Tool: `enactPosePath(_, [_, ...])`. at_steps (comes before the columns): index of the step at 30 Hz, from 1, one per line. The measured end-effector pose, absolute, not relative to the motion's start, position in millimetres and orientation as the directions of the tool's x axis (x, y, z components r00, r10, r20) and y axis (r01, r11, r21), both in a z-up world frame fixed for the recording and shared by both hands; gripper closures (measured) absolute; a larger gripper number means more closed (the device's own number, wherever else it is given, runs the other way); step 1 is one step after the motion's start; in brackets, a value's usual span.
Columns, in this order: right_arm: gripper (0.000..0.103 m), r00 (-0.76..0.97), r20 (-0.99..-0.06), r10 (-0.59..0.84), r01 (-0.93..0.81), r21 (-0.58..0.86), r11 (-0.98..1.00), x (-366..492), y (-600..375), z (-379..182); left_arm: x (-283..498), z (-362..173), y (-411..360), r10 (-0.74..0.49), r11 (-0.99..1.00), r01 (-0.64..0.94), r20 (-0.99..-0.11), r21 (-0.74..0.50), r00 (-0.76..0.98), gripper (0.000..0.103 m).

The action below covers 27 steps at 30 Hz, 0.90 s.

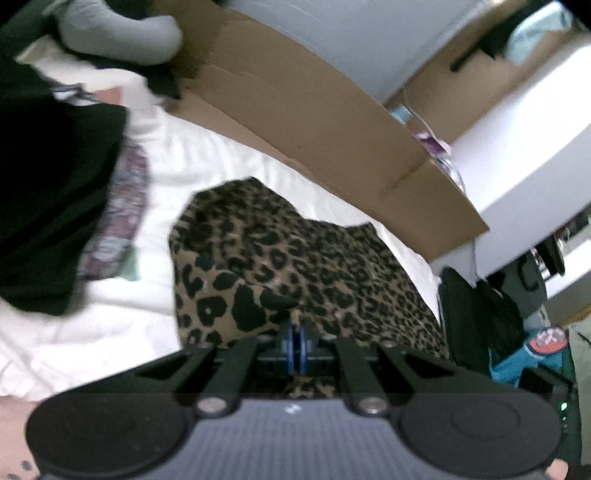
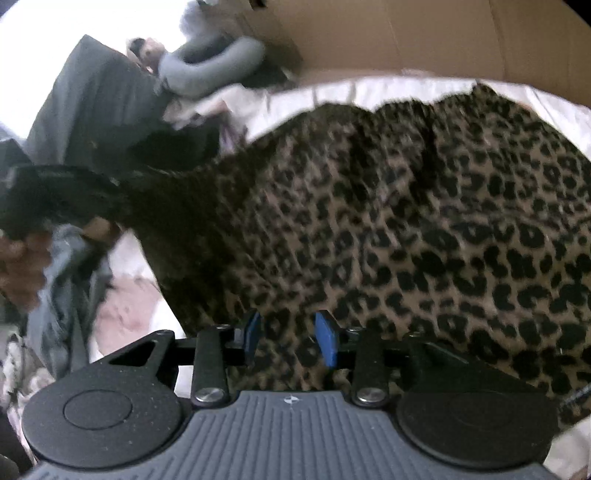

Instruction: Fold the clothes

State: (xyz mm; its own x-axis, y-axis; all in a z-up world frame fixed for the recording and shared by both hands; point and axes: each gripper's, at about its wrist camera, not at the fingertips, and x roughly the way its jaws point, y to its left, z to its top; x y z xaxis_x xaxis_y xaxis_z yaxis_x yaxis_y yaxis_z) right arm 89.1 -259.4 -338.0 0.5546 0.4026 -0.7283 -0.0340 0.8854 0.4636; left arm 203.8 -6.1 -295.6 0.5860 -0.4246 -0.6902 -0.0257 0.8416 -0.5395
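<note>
A leopard-print garment (image 1: 295, 266) lies on the white bed sheet (image 1: 207, 155). My left gripper (image 1: 297, 345) is shut, its blue pads pinching a fold of the garment's near edge. In the right wrist view the same garment (image 2: 406, 221) fills the middle and right. My right gripper (image 2: 290, 338) is open, its blue pads (image 2: 325, 338) apart just above the garment's near edge. The left gripper (image 2: 55, 199) shows dark at the left edge of that view, at the garment's far corner, held by a hand.
A large cardboard box (image 1: 314, 110) stands along the far side of the bed. Dark clothes (image 1: 48, 192) and a grey garment (image 1: 122, 33) are piled at the left. Bags and clutter (image 1: 498, 314) stand beside the bed at right.
</note>
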Motion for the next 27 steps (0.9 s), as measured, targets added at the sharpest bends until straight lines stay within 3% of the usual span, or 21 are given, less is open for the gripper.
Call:
enactPosePath(8, [0.063,0.62,-0.654,0.434,-0.074,0.502,0.862,94.8,-260.6,-317.8,221.8,-294.9,-59.5,-0.493,0.832,0.066,-0.682,-0.55,0.54,0.099])
enactPosePath(13, [0.057,0.653,-0.621,0.433,-0.076,0.515,0.854,98.1,-262.3,-311.1,229.8,-298.2,-91.1,-0.527,0.821,0.097,-0.682,-0.562,0.507,0.099])
enactPosePath(27, [0.057,0.682,-0.647,0.341,0.029,0.489,0.872,101.5,-266.0,-319.3,240.3,-309.3,-146.1,-0.58,0.795,0.123,-0.686,-0.594,0.439,0.098])
